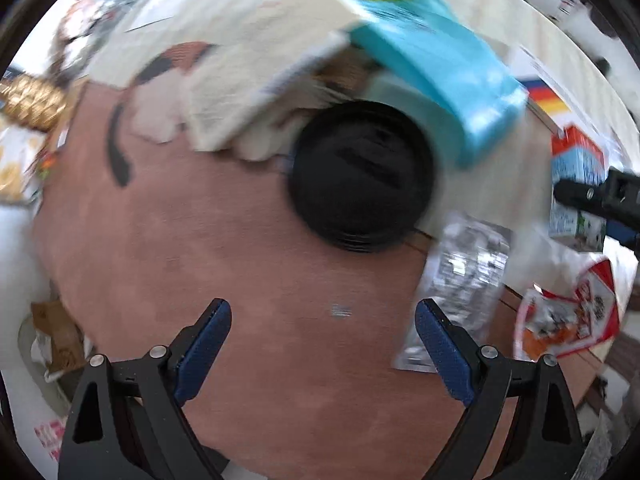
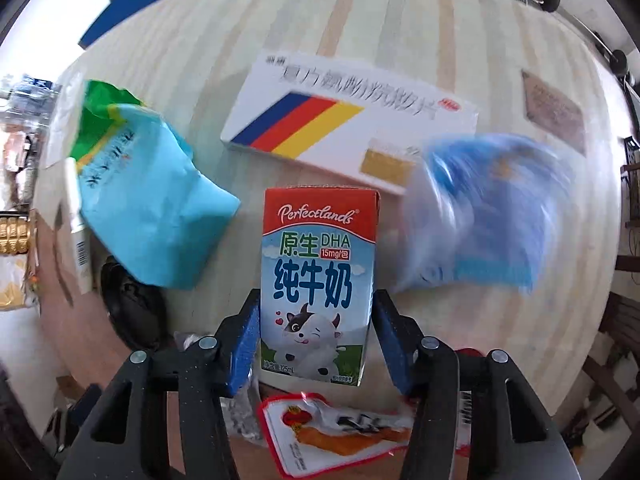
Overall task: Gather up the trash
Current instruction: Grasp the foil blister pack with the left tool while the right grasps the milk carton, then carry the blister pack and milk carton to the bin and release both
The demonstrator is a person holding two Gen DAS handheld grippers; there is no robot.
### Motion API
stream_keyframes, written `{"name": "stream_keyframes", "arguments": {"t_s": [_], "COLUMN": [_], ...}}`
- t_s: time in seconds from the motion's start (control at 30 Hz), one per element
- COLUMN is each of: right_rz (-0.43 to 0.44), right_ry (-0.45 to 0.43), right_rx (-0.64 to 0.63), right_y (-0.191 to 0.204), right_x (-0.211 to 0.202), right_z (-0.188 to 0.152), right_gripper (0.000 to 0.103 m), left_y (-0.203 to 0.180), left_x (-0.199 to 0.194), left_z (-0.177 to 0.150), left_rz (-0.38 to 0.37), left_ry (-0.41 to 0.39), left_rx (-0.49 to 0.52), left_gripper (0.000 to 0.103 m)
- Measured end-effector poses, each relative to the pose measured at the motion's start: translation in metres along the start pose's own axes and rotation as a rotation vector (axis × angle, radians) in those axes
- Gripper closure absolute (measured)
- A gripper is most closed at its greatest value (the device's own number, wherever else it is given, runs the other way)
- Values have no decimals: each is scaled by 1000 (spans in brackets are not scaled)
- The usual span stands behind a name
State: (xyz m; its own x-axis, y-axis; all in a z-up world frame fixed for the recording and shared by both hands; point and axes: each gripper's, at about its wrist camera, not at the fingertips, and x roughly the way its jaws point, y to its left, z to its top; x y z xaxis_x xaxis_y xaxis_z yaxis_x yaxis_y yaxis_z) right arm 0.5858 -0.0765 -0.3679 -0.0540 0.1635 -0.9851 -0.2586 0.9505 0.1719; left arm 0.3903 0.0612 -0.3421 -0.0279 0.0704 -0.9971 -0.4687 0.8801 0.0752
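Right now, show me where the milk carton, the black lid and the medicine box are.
milk carton (image 2: 316, 280), right wrist view, front face.
black lid (image 1: 362, 176), left wrist view, top centre.
medicine box (image 2: 360, 120), right wrist view, top face.

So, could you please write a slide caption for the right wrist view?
Right gripper closed on an upright milk carton, amid a blue bag and medicine box.

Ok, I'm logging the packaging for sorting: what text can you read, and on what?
"Perfectlands", "原生 DHA", "15mg/包", "纯牛奶", "125mL": milk carton, between the right gripper's fingers.
Large Chinese title: medicine box, too blurred to be sure of.
Print on the blue bag, red wrapper and clear wrapper: unreadable.
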Motion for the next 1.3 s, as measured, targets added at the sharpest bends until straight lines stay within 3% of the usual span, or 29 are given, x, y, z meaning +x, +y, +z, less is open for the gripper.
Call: {"name": "stream_keyframes", "arguments": {"t_s": [0.23, 0.37, 0.5, 0.6, 0.63, 0.87, 1.3], "right_rz": [14, 6, 2, 2, 4, 19, 61], "right_ry": [-33, -23, -9, -2, -1, -19, -106], "right_rx": [43, 81, 103, 104, 102, 59, -140], "right_y": [-47, -68, -87, -88, -88, -68, 4], "right_x": [-32, -32, -28, -26, -26, -32, -62], "right_z": [-9, -13, -25, -29, -30, -37, -69], "right_gripper": [47, 47, 47, 47, 47, 47, 48], "left_y": [-57, -81, -80, -69, -67, -48, -5], "left_x": [21, 29, 29, 25, 22, 13, -52], "left_z": [11, 18, 24, 16, 6, -2, -53], "left_rz": [-59, -51, -80, -85, -87, -82, -85], "left_ry": [43, 58, 38, 4, -1, -15, -180], "left_rx": [152, 193, 170, 169, 166, 120, -43], "left_gripper": [10, 10, 20, 37, 42, 42, 42]}}
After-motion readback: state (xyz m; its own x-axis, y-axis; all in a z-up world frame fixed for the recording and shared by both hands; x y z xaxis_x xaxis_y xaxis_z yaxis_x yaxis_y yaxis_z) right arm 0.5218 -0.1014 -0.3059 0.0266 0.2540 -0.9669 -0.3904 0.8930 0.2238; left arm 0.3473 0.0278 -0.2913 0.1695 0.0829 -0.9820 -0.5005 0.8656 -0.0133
